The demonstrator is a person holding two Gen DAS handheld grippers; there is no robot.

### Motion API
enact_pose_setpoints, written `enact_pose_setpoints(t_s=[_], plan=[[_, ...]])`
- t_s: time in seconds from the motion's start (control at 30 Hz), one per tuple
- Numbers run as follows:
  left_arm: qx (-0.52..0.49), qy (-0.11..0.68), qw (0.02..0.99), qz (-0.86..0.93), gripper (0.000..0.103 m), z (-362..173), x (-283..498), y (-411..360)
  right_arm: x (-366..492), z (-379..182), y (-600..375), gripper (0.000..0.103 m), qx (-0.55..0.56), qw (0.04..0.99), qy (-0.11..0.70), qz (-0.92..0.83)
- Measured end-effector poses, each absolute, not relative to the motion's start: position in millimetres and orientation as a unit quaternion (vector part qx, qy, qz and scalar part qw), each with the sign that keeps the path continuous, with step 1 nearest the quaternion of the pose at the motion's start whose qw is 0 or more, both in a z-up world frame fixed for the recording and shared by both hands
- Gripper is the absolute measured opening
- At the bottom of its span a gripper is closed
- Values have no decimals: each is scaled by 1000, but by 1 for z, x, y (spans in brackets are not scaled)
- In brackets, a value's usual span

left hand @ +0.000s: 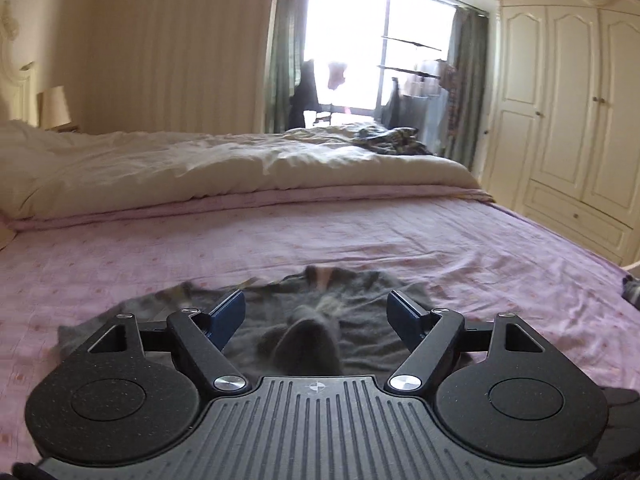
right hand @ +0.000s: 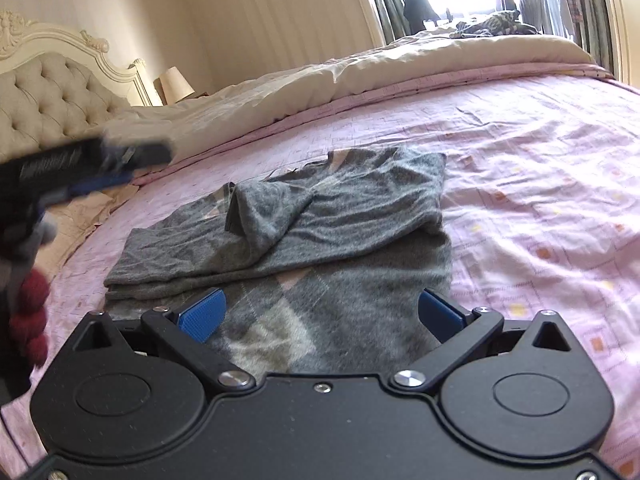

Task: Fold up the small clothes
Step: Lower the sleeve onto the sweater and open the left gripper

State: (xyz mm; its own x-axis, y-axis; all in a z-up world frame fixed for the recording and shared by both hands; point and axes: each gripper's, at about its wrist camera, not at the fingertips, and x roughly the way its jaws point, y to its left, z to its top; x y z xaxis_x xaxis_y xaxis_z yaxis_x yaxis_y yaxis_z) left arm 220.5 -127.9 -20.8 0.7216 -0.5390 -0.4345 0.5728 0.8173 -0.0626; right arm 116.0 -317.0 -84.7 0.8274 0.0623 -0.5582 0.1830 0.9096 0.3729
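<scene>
A grey sweater (right hand: 304, 232) is lying part-folded on the bed's pink sheet (right hand: 540, 168) — both grippers, left gripper (left hand: 316, 316) and right gripper (right hand: 320, 312), are hovering over it, jaws spread wide, gripping nothing.

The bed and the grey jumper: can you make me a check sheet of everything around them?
Surface: pink patterned bedsheet, wrinkled.
Job's things: grey argyle knit jumper lying on the sheet, partly folded, one sleeve laid across it.
Clutter: dark patterned garment on the cream duvet.
Grippers: left gripper open over the jumper, blurred in the right view; right gripper open at the jumper's near edge.
Cables: nothing seen.
Surroundings: cream tufted headboard, cream wardrobe, bright window, hanging laundry.
</scene>
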Motion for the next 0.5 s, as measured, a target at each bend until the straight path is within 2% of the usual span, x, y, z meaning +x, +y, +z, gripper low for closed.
enact_pose_setpoints(t_s=[0.3,0.4,0.5], plan=[[-23,325,934,-148,77,-89,248,-39,167,-67,-301,102,131,949,287,-21],[-23,335,933,-130,77,-109,247,-24,189,-64,-289,102,101,952,289,-12],[-21,312,941,-130,77,-117,239,-19,208,-64,-278,102,78,953,294,-6]])
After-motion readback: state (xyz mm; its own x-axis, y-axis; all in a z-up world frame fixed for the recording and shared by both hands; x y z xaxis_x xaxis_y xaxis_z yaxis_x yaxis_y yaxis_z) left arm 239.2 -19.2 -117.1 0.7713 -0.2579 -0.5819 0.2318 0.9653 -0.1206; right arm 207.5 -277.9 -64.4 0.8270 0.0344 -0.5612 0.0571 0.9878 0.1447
